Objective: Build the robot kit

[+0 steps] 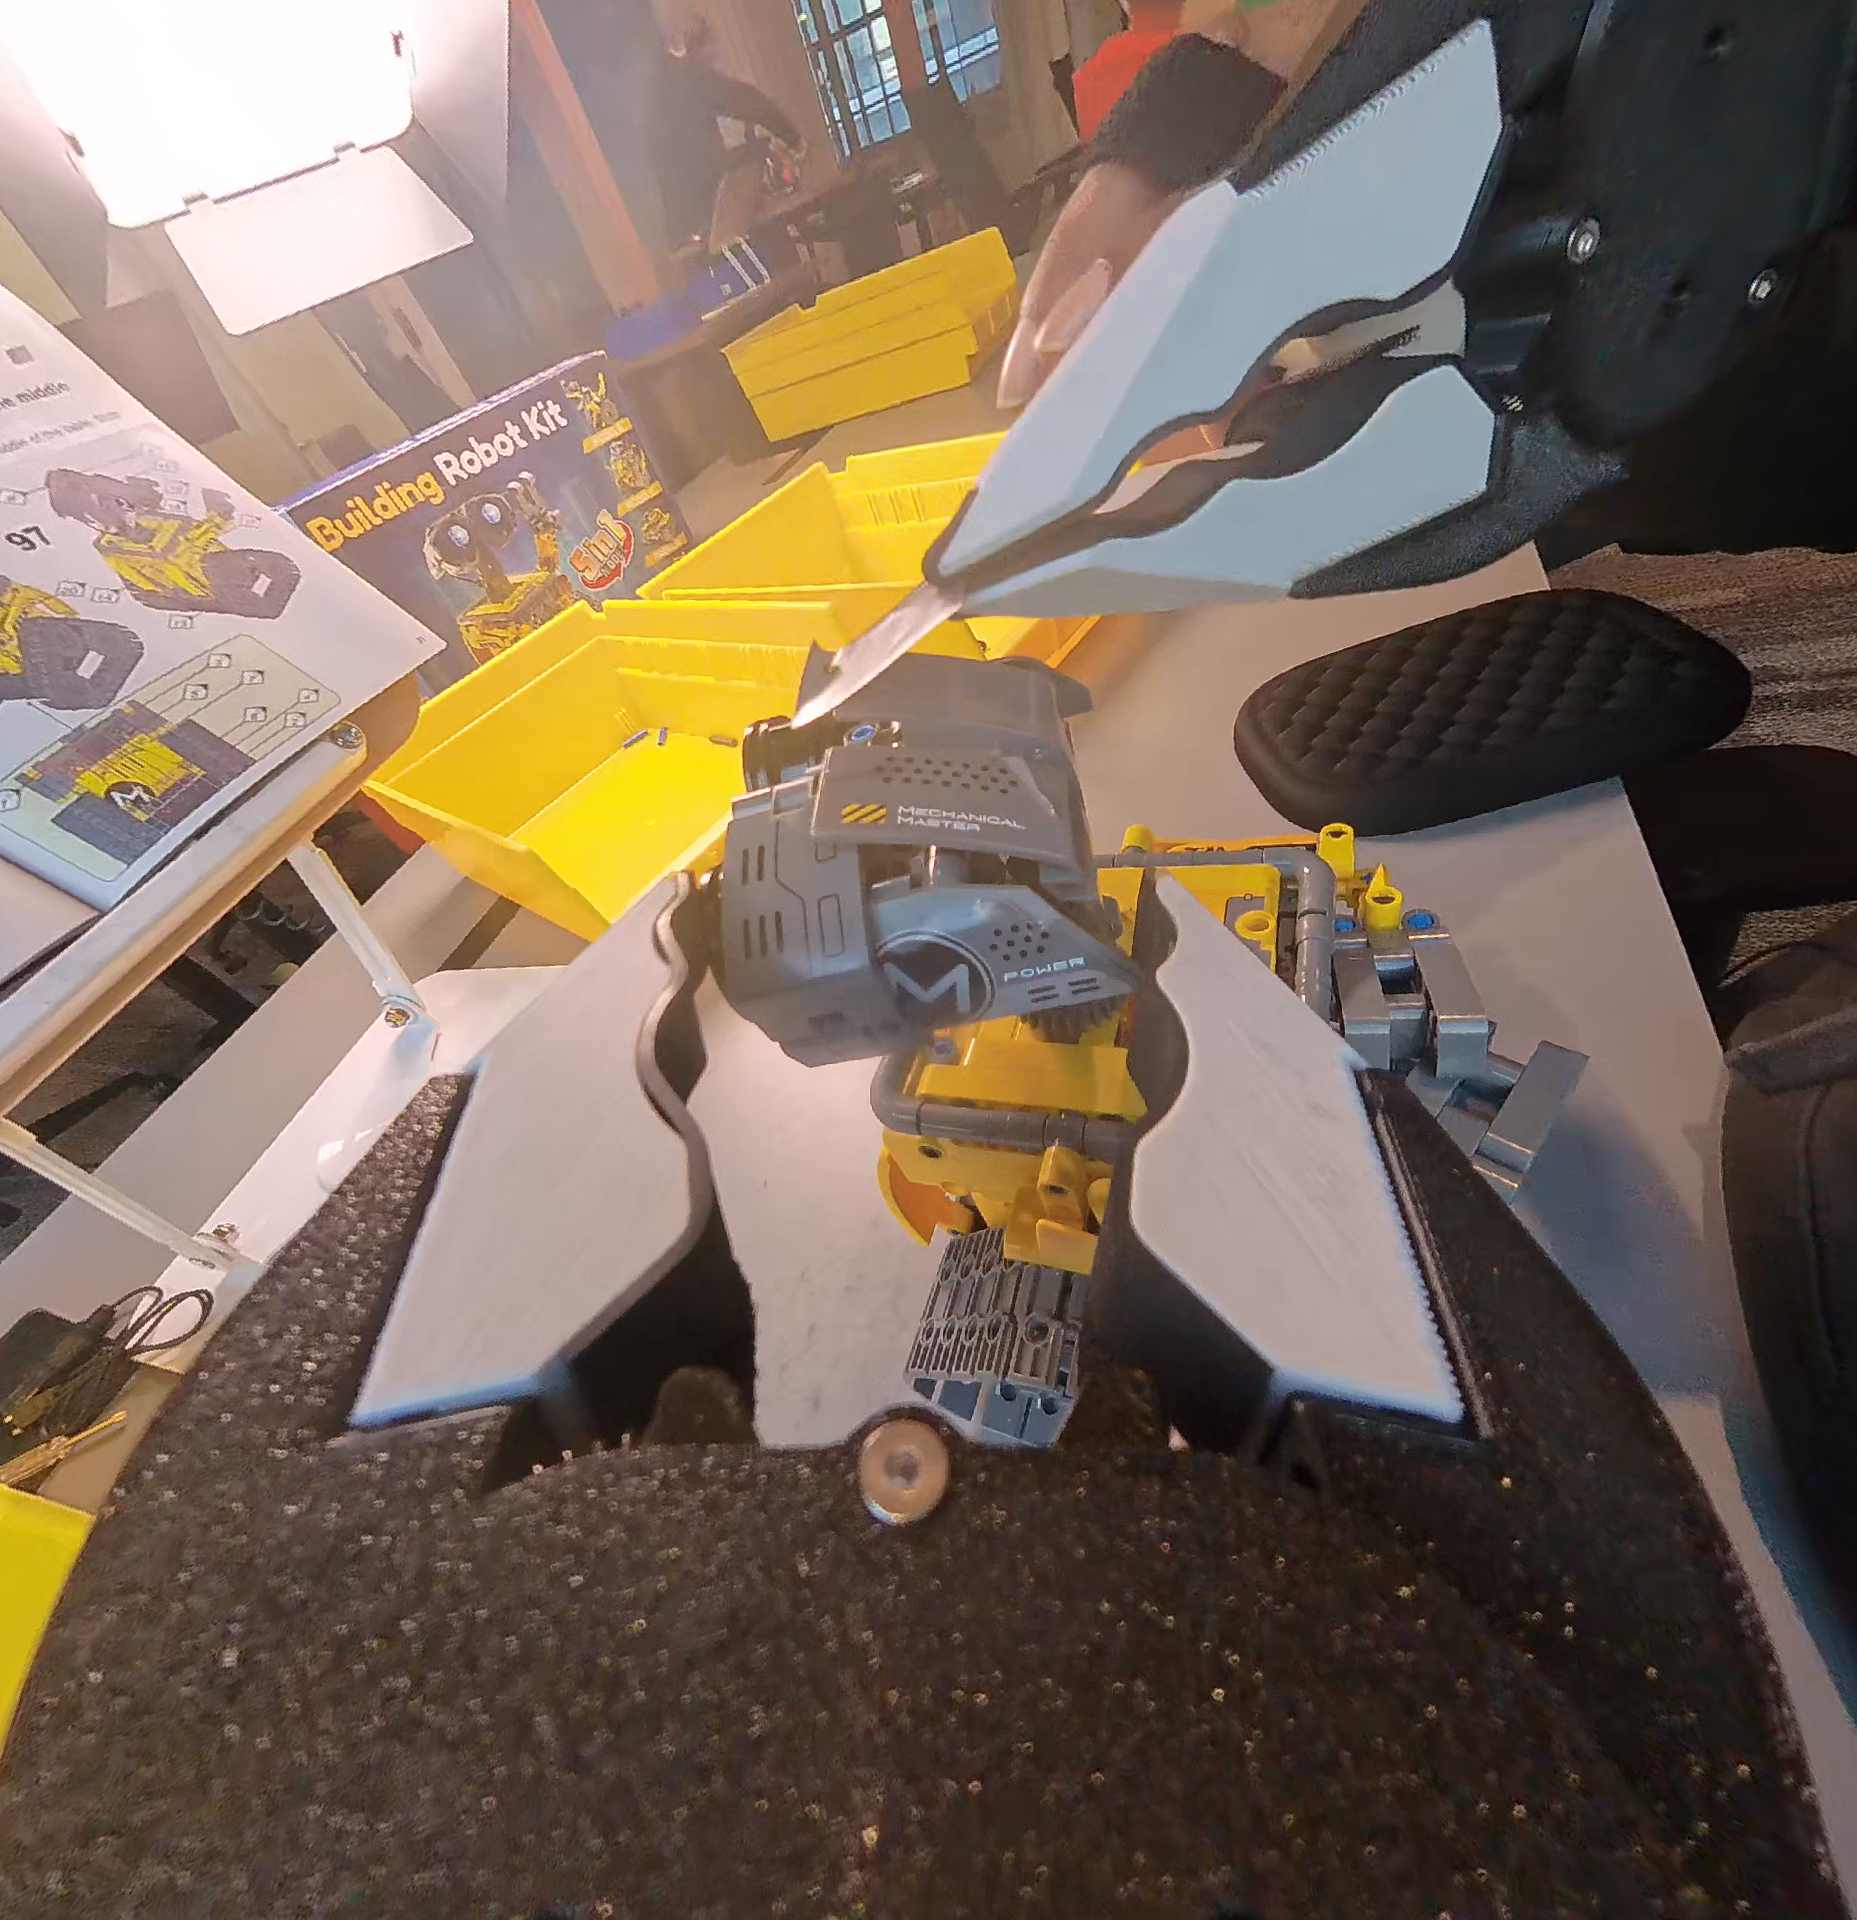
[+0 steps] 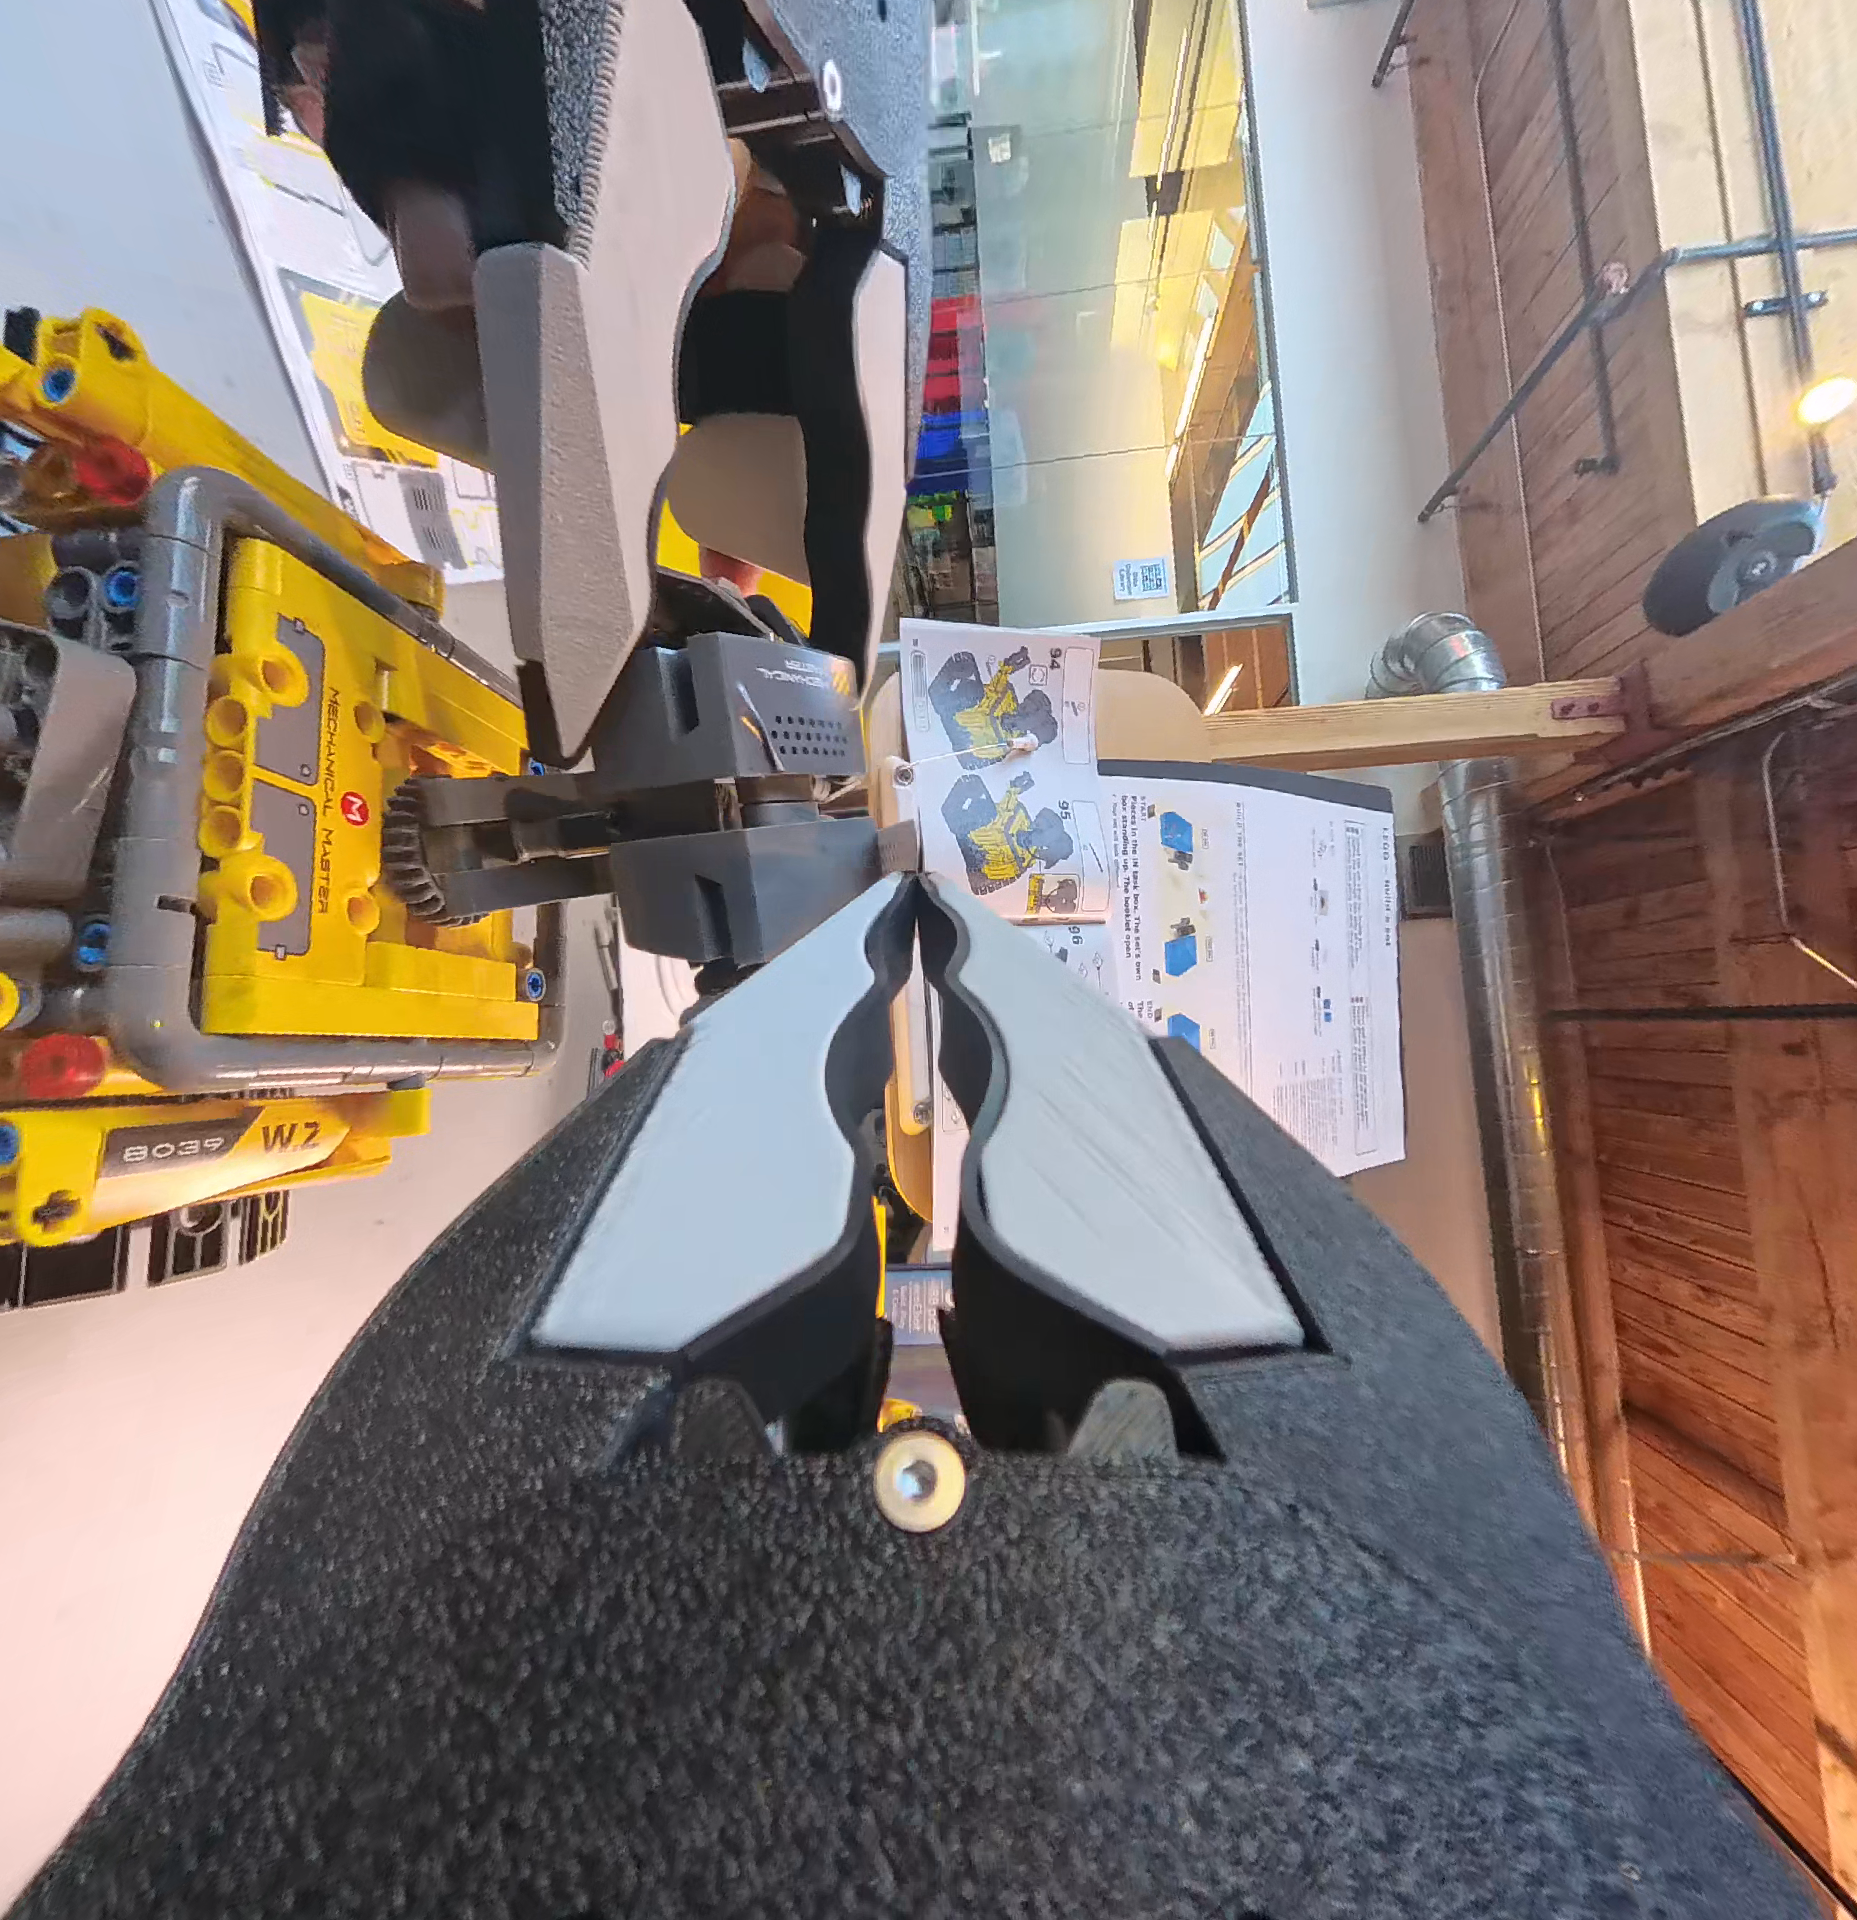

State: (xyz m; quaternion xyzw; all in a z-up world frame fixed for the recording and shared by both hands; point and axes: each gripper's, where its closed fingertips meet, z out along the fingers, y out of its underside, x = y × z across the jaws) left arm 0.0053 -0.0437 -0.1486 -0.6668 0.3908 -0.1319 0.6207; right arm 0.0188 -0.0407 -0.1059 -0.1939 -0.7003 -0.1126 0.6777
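We see a yellow and grey brick-built robot model (image 1: 1007, 1049) lying on the white table (image 1: 1589, 935), yellow bins (image 1: 612, 748) behind. Our left gripper (image 1: 908, 935) has its jaws apart around the model's dark grey head (image 1: 903, 883), seemingly touching. Our right gripper (image 2: 913, 883) has its jaws pressed together on a thin grey piece (image 1: 882, 649) at that head's top.

Your left gripper (image 1: 908, 1029) and right gripper (image 2: 916, 883) share pale grey fingers (image 2: 737, 1143), black wavy pads, speckled black bodies and a brass screw (image 2: 919, 1480).
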